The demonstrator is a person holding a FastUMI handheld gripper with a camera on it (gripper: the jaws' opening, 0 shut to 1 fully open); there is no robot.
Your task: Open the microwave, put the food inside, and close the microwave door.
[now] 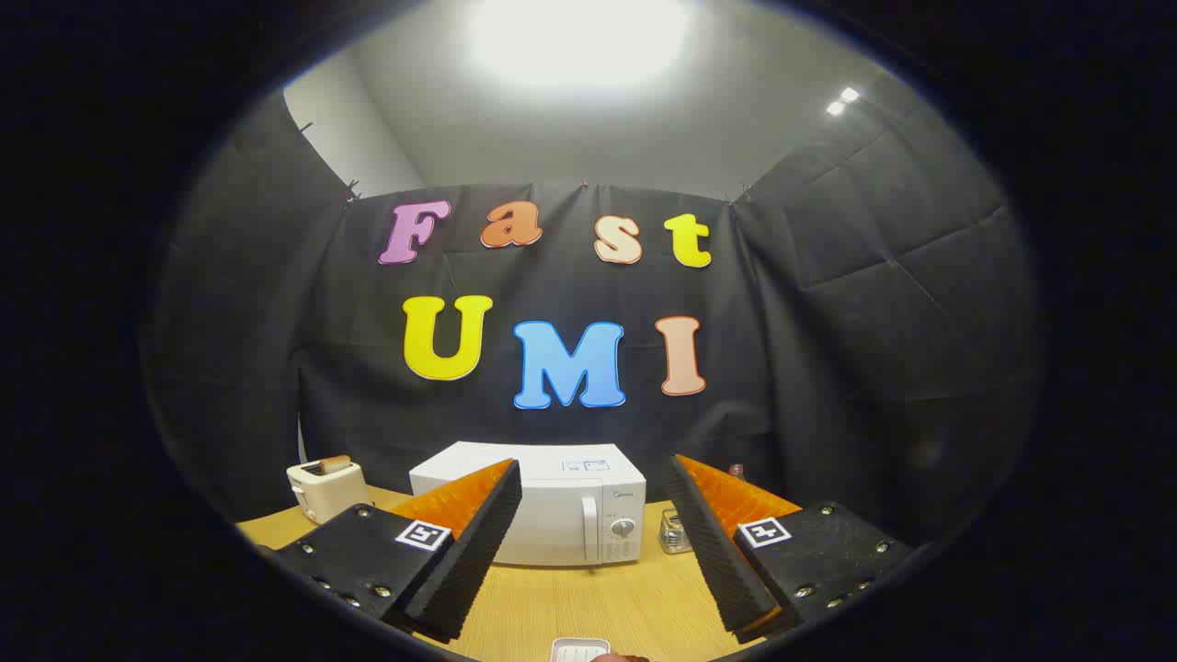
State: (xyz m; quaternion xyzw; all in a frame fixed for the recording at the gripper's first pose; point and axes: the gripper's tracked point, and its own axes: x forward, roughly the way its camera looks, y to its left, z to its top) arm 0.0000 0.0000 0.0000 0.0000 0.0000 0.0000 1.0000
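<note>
One cream toaster (324, 488) with bread in its slot at the wooden desk's (588, 602) far left edge. One white boxy microwave (542, 515), door closed, mid-rear, beyond the gripper (593, 483), fingers spread wide and empty. One small glass jar (675, 531) just right. One white dish (579, 651) at the near edge.

Black cloth (874, 303) hangs in creased panels around the booth, clipped along the top edge. Above it a pale wall (552, 138) rises to a broad, bright ceiling light (579, 37), with two small spotlights (842, 101) glowing far right. Below, a light wooden table (588, 602) spreads near.
</note>
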